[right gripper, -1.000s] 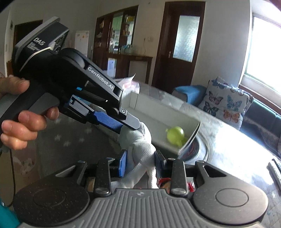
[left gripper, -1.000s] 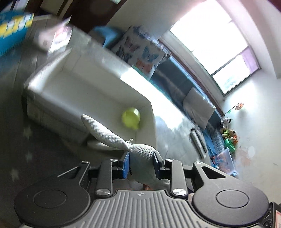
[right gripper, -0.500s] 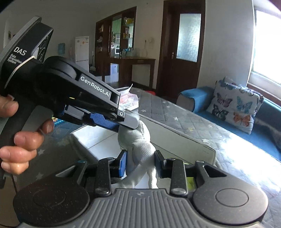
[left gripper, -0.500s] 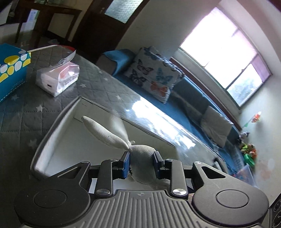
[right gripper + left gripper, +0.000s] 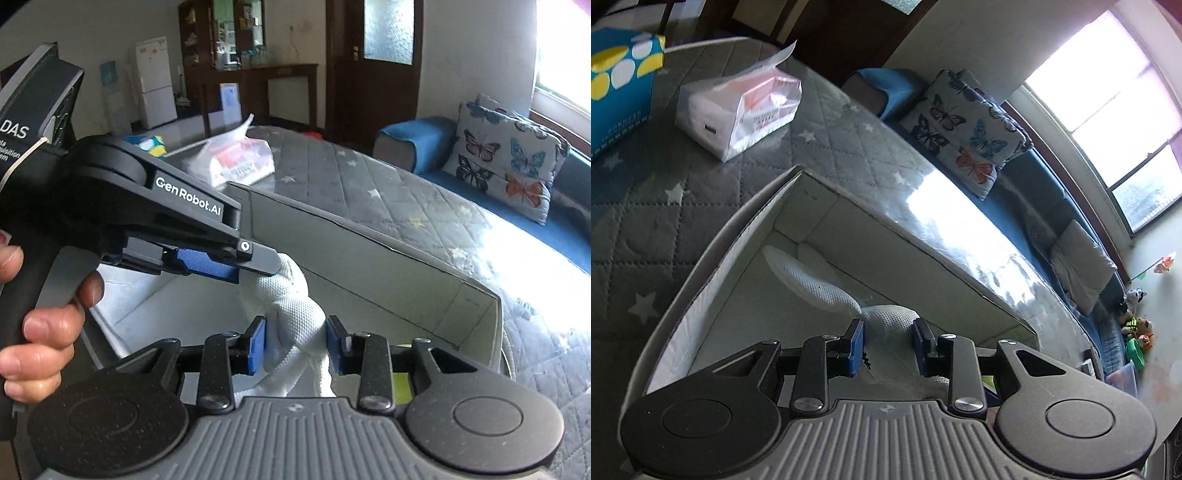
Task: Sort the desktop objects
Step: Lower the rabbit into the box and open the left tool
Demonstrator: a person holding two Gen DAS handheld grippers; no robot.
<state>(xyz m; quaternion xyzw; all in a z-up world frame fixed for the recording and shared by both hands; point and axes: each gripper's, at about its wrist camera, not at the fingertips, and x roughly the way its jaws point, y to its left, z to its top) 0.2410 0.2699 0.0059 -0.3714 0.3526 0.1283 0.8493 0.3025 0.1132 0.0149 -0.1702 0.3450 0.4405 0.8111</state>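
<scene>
A white knitted cloth (image 5: 827, 291) hangs between both grippers over a white open box (image 5: 713, 266). My left gripper (image 5: 888, 343) is shut on one end of the cloth, whose loose tail reaches into the box. My right gripper (image 5: 295, 345) is shut on the other end of the cloth (image 5: 291, 306). The left gripper (image 5: 221, 266) shows in the right wrist view, held by a hand, just above my right fingers. The box (image 5: 369, 236) lies under both. A bit of yellow-green (image 5: 400, 384) shows low in the box behind my right finger.
A tissue pack (image 5: 738, 110) and a blue box with yellow spots (image 5: 620, 85) lie on the grey quilted star-patterned table cover (image 5: 646, 206) beyond the box. A blue sofa with butterfly cushions (image 5: 971, 129) stands past the table's far edge.
Both grippers have carried the cloth over and down toward the white box. The yellow-green ball has dropped out of open view behind the grippers. Both grips stay the same.
</scene>
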